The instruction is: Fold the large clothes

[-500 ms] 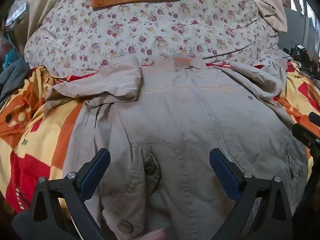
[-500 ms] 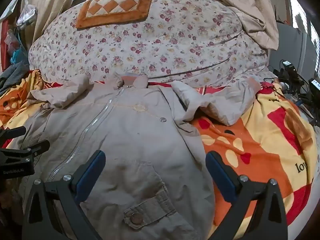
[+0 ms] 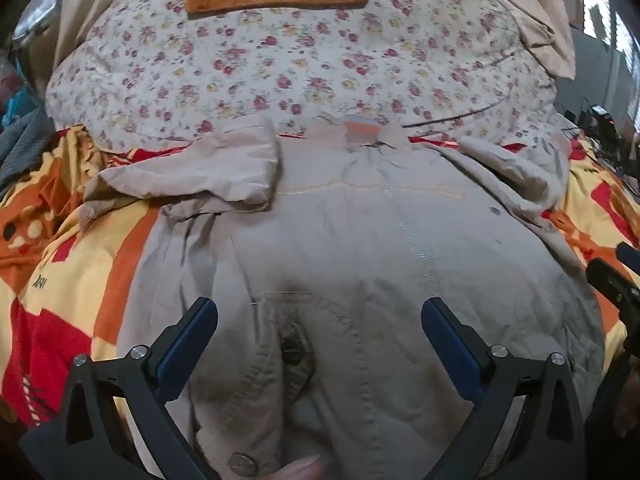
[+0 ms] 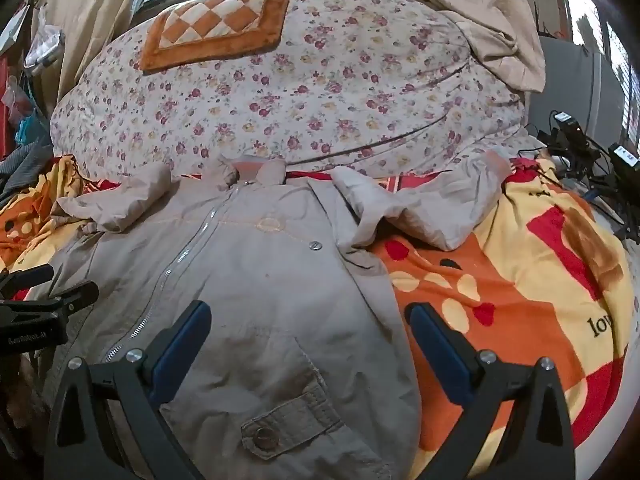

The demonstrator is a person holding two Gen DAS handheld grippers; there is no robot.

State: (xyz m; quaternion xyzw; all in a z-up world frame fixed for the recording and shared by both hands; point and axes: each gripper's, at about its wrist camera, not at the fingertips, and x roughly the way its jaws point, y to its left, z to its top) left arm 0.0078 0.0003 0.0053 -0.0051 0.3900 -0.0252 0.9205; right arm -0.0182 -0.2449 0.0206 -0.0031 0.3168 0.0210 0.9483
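Note:
A large beige zip jacket (image 3: 360, 248) (image 4: 256, 280) lies face up on the bed, collar toward the far side. Its left sleeve (image 3: 192, 176) is bunched and folded near the shoulder; its right sleeve (image 4: 432, 208) lies crumpled out to the side. My left gripper (image 3: 320, 316) hovers open over the lower front by a buttoned pocket flap (image 3: 292, 352), nothing between its blue pads. My right gripper (image 4: 308, 316) stands open above the jacket's right edge and its pocket (image 4: 288, 424). Each gripper's black frame shows at the edge of the other's view.
A colourful orange, yellow and red blanket (image 4: 520, 288) covers the bed under the jacket. A big floral duvet (image 3: 304, 64) with an orange checked cushion (image 4: 216, 28) is heaped behind the collar. Cables and devices (image 4: 576, 144) sit at the far right. A fingertip (image 3: 304, 470) shows at the bottom edge.
Both views have shifted only slightly; the left gripper has dipped a little toward the jacket's lower front. The jacket lies as before and both jaws stay wide.

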